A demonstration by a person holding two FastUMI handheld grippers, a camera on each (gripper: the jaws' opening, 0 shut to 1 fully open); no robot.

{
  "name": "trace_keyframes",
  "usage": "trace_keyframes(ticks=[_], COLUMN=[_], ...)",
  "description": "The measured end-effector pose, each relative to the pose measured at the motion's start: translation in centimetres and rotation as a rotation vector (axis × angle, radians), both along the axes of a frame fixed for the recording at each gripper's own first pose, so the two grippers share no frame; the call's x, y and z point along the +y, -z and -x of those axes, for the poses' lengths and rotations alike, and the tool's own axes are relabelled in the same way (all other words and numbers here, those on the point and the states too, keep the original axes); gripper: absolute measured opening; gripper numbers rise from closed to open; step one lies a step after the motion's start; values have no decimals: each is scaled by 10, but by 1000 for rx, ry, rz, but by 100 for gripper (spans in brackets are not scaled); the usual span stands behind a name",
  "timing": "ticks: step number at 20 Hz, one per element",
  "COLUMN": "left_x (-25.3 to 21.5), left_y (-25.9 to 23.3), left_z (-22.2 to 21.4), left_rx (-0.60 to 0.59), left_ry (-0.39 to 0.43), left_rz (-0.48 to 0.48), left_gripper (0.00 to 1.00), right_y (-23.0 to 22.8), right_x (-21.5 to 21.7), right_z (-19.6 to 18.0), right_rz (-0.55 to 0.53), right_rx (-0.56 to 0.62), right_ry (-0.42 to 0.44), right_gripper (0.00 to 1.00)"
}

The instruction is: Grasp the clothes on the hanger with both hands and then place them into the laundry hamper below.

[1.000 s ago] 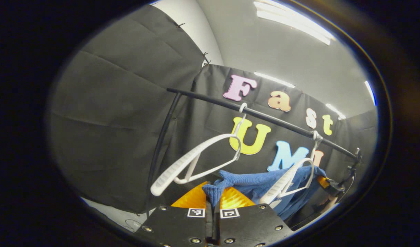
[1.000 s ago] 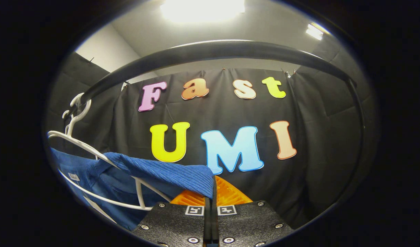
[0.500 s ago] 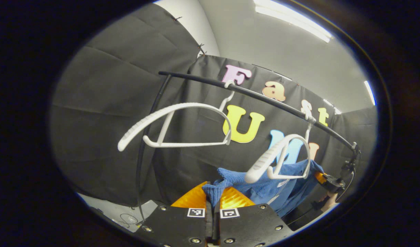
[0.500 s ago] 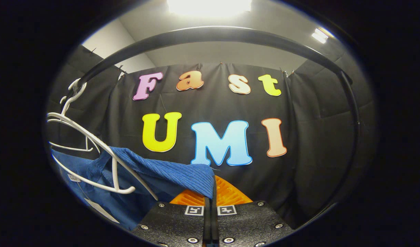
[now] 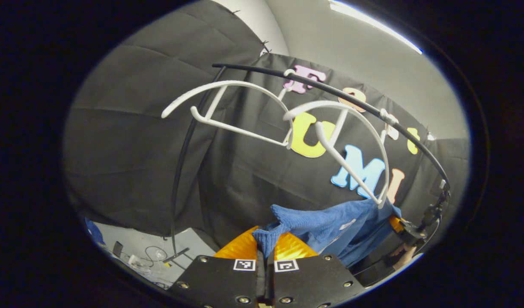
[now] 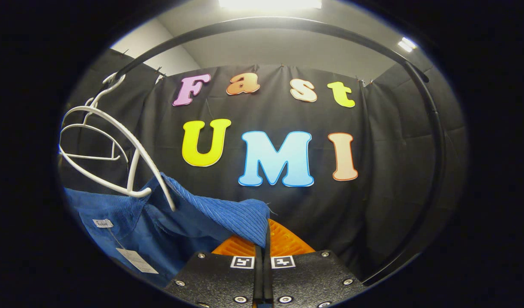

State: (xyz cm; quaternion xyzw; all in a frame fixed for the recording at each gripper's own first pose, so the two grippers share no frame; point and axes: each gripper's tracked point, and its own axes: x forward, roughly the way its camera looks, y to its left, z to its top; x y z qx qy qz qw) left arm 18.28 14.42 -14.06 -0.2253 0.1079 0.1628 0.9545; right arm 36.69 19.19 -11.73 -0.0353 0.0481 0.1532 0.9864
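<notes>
Left gripper view: blue garment (image 5: pixel 330 224) stretches sideways between both hand-held grippers.

Two hangers (image 5: pixel 227 107) (image 5: pixel 352 141) are hung side by side on the rail (image 5: pixel 330 92), in front of the booth wall. The garment (image 5: pixel 334 226) is stretched below them, free of both, between the left gripper (image 5: pixel 265 246) and the right gripper (image 6: pixel 264 239), which is seen farther off in the left gripper view.
</notes>
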Motion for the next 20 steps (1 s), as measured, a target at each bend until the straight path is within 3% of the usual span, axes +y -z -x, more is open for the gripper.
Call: trace_keyframes(ticks=[4, 7, 13, 15, 16, 20], left_x=[-18, -40, -73, -85, -90, -112], left_y=[-2, -3, 9, 10, 10, 21], left_z=[18, 39, 73, 76, 77, 75], left_rx=[32, 48, 126, 139, 146, 184], left_ry=[-45, -80, -117, -113, -106, -54], left_rz=[-24, -5, -71, -72, -79, -87], left_gripper=[1, 1, 1, 6, 1, 6], right_y=[29, 48, 75, 89, 96, 113], right_x=[-20, -27, -42, -42, -43, -44], right_z=[4, 18, 57, 68, 73, 90], right_rz=[1, 3, -42, -45, -44, -36], right_rx=[82, 123, 250, 305, 320, 357], right_ry=[4, -52, -158, -199, -209, -218], right_gripper=[0, 0, 0, 0, 0, 0])
